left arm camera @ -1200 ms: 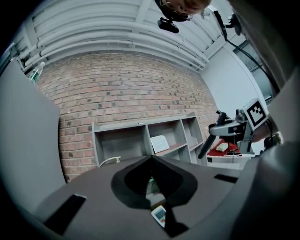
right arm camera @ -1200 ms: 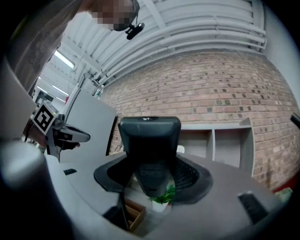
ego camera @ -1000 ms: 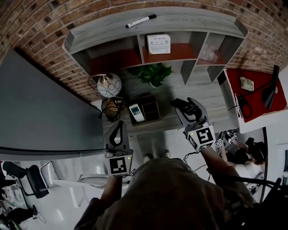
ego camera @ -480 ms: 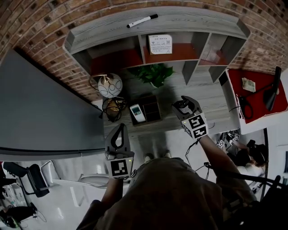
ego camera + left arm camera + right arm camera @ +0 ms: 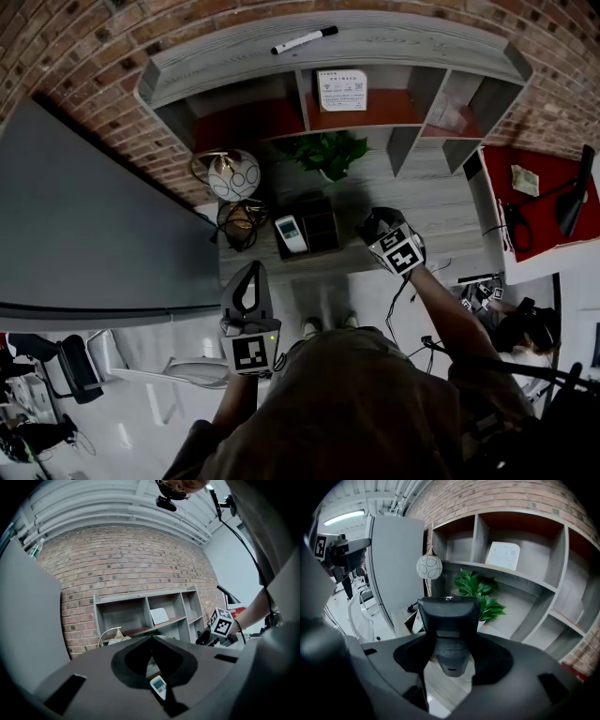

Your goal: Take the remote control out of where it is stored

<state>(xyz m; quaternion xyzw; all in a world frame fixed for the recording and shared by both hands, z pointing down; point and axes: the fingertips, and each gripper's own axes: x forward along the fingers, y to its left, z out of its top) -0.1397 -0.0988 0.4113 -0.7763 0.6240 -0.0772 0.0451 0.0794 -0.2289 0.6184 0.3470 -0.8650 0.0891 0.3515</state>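
Office or lab, brick wall [image 5: 94, 56], grey cubby shelving [image 5: 422, 47], swivel chair [image 5: 70, 370]

The counter [image 5: 441, 211] is grey wood-grain, pushed up against a brick wall [image 5: 84, 66]. Along its 12 o'clock edge sits a grey shelf unit [image 5: 422, 47] with red-floored cubbies. A black-and-white marker [image 5: 305, 40] lies on the shelf top, a bit toward 9 o'clock from the middle. A white card [image 5: 342, 90] leans in the middle cubby. The right cubby has something pale in it, can't make it out. On the counter itself there's a leafy plant [image 5: 326, 153] at 6 o'clock of that middle cubby and a dark box [image 5: 319, 217] at the plant's 6 o'clock, near the front edge. A round white globe lamp [image 5: 234, 175] sits at the box's 10 o'clock, and some dark wiry coil [image 5: 236, 223] is just beside the box at 9 o'clock.
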